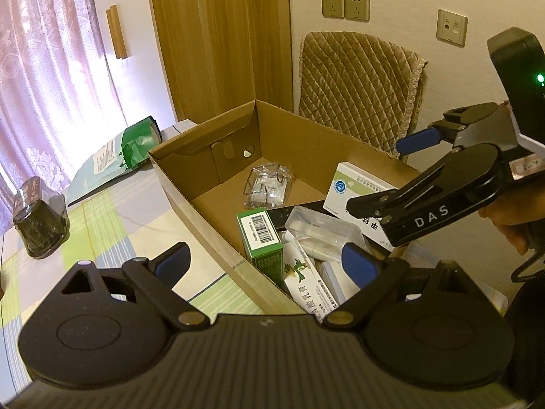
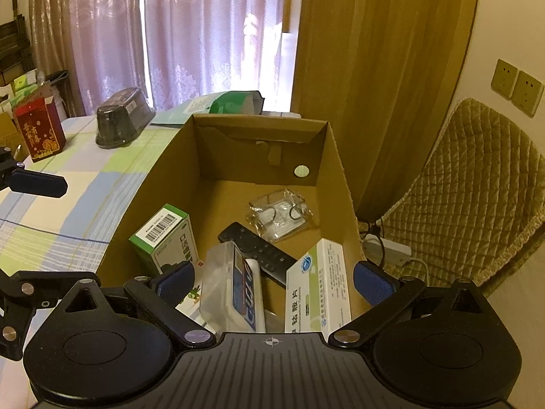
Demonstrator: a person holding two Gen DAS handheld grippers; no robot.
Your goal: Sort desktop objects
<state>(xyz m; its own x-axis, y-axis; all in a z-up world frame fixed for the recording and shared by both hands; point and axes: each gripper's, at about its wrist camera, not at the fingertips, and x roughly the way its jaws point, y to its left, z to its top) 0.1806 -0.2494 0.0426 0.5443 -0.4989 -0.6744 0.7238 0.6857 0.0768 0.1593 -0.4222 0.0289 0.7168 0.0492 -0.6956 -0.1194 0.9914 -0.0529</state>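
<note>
An open cardboard box [image 1: 299, 136] [image 2: 259, 156] stands on the checked tablecloth. Inside lie a green barcode box [image 1: 260, 238] [image 2: 163, 231], a white medicine box [image 1: 357, 187] [image 2: 320, 293], a clear plastic bag [image 1: 269, 184] [image 2: 281, 214], a black remote [image 2: 255, 248] and a clear plastic case [image 1: 320, 231] [image 2: 224, 286]. My left gripper [image 1: 265, 264] hovers open over the box's near left wall, holding nothing. My right gripper [image 2: 274, 284] [image 1: 391, 173] is open and empty above the box's right side, over the medicine box.
On the cloth left of the box sit a black wrapped container [image 1: 41, 228] [image 2: 124, 119], a red carton [image 2: 39, 131] and a green bag [image 1: 139, 139] [image 2: 235, 102]. A quilted chair [image 1: 361, 88] [image 2: 477, 187] stands behind the box, with a power strip [image 2: 388, 248] below it.
</note>
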